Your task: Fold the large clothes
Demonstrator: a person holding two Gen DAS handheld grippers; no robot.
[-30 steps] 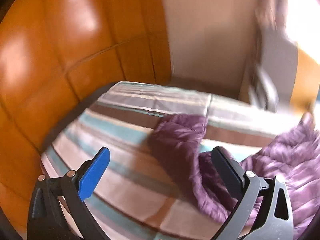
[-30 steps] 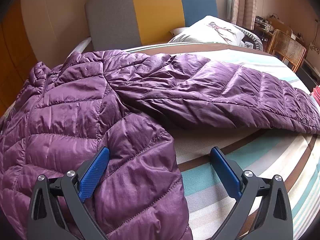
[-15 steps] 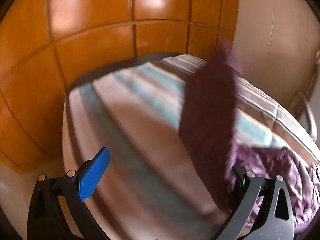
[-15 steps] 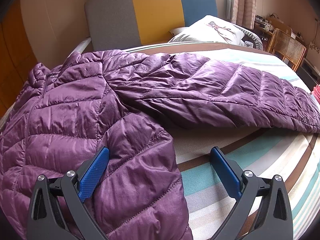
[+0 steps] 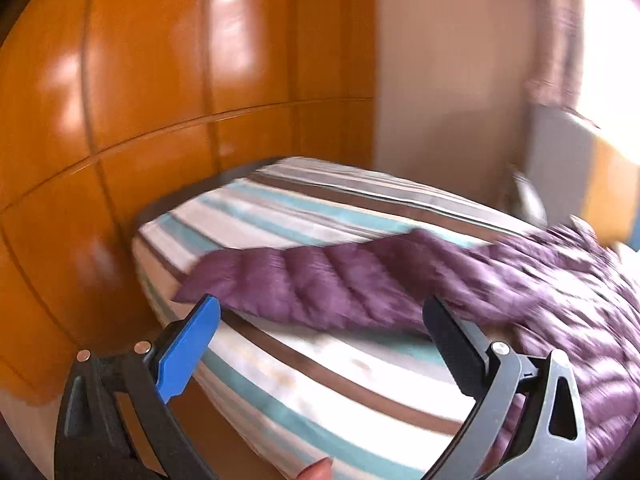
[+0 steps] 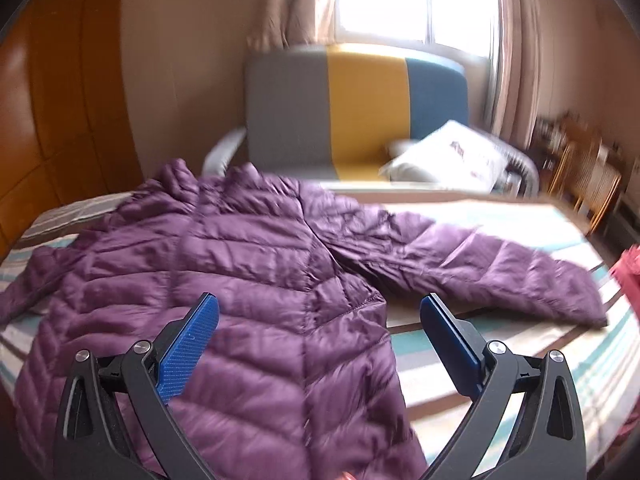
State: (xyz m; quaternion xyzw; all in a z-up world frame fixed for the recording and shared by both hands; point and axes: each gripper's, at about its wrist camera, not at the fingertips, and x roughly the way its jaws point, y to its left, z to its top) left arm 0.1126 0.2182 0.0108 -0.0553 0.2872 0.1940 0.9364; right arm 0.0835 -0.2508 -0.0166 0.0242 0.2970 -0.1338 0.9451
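Whereas half a second ago the left wrist view showed one sleeve of the purple quilted down jacket (image 6: 256, 280) standing up in a blur beside the gripper's right finger, that sleeve (image 5: 320, 280) now lies flat across the striped bedspread (image 5: 320, 392) of white, teal and brown bands, reaching toward the corner of the bed near the glossy orange wooden wardrobe (image 5: 160, 100). The right wrist view has changed too: before, it sat low and close over the jacket's hem, and now it looks from higher and farther back, so that the whole garment, the grey, yellow and blue headboard (image 6: 356, 108) and the bright curtained window (image 6: 412, 4) come into sight.

Both grippers hover above the bed and neither touches cloth. The left gripper (image 5: 320, 332) has its blue-padded fingers spread wide, with nothing between them; the sleeve lies just beyond the tips. A fingertip of the person shows at the bottom edge of that view. The right gripper (image 6: 320, 320) is likewise spread wide and empty, poised over the jacket's lower front.

The jacket lies spread out on the bed, front up, collar toward the headboard, body wrinkled but flat. Its other sleeve (image 6: 500, 268) stretches out to the right across the bedspread. A white printed pillow (image 6: 444, 156) rests by the headboard, clear of the jacket. Both views are somewhat blurred.
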